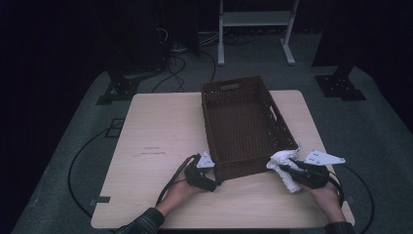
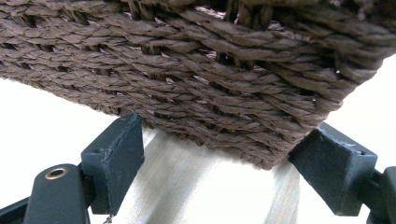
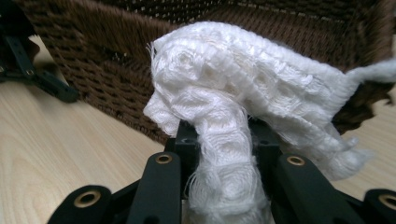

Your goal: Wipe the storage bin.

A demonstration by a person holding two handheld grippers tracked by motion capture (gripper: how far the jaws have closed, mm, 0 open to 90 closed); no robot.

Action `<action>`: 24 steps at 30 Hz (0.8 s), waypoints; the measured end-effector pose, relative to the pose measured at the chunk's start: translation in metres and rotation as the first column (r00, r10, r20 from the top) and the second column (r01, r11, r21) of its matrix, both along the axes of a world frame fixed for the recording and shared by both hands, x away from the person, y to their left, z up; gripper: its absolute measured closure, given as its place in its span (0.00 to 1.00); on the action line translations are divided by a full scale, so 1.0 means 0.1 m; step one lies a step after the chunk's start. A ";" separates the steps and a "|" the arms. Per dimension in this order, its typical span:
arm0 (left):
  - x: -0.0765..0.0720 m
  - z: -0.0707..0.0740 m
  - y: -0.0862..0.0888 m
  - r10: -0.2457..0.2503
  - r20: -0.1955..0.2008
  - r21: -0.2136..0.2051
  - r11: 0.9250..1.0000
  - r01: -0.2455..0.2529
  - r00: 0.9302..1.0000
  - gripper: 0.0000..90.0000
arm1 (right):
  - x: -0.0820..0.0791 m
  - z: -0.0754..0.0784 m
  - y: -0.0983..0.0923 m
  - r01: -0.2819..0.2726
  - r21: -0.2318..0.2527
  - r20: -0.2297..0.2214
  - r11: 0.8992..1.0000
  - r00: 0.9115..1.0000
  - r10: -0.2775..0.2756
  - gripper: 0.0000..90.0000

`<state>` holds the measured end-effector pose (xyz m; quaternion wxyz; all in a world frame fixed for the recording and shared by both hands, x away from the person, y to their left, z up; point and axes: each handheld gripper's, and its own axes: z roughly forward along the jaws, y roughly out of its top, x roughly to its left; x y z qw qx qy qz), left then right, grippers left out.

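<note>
Right now the right tongs [image 3: 219,140] pinch a white cloth [image 3: 243,93], which bunches up between the jaws and droops over them, just beside the near right corner of the brown woven basket [image 1: 243,122]. From the high view the cloth [image 1: 287,163] touches or nearly touches that corner, and part of it hangs down to the desk [image 1: 160,141]. Over at the basket's near left corner, the left tongs [image 2: 215,163] stand spread, one jaw on each side of the corner, and the pads sit close to the weave; whether they press on it I cannot tell. Each hand [image 1: 182,192] grips its tool near the desk's near edge, with the right hand [image 1: 326,195] well apart from the left.
</note>
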<state>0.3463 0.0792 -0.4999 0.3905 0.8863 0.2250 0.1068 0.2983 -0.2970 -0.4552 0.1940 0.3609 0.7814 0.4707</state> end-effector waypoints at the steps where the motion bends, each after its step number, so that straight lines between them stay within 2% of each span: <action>1: 0.00 0.00 0.00 0.000 0.000 0.000 1.000 0.000 1.000 0.20 | 0.01 -0.02 0.01 -0.003 -0.005 -0.005 1.000 1.000 0.003 0.78; 7: 0.00 0.00 0.00 0.000 0.000 0.000 1.000 0.000 1.000 0.20 | 0.06 -0.10 0.07 -0.013 -0.037 -0.038 0.999 0.999 0.012 0.78; 12: 0.00 0.00 0.00 0.000 0.000 0.000 1.000 0.000 1.000 0.20 | 0.08 -0.14 0.09 -0.021 -0.043 -0.053 0.999 0.998 0.018 0.78; 13: 0.00 0.00 0.00 0.000 0.000 0.000 1.000 0.000 1.000 0.20 | 0.10 -0.18 0.11 -0.026 -0.055 -0.071 0.998 0.997 0.022 0.78; 18: 0.00 0.00 0.00 0.000 0.000 -0.001 1.000 0.000 1.000 0.20 | 0.12 -0.26 0.17 -0.041 -0.096 -0.106 0.995 0.994 0.030 0.78; 24: 0.00 0.00 0.00 0.000 0.000 0.000 1.000 0.000 1.000 0.20 | 0.15 -0.32 0.21 -0.053 -0.113 -0.138 0.992 0.990 0.037 0.78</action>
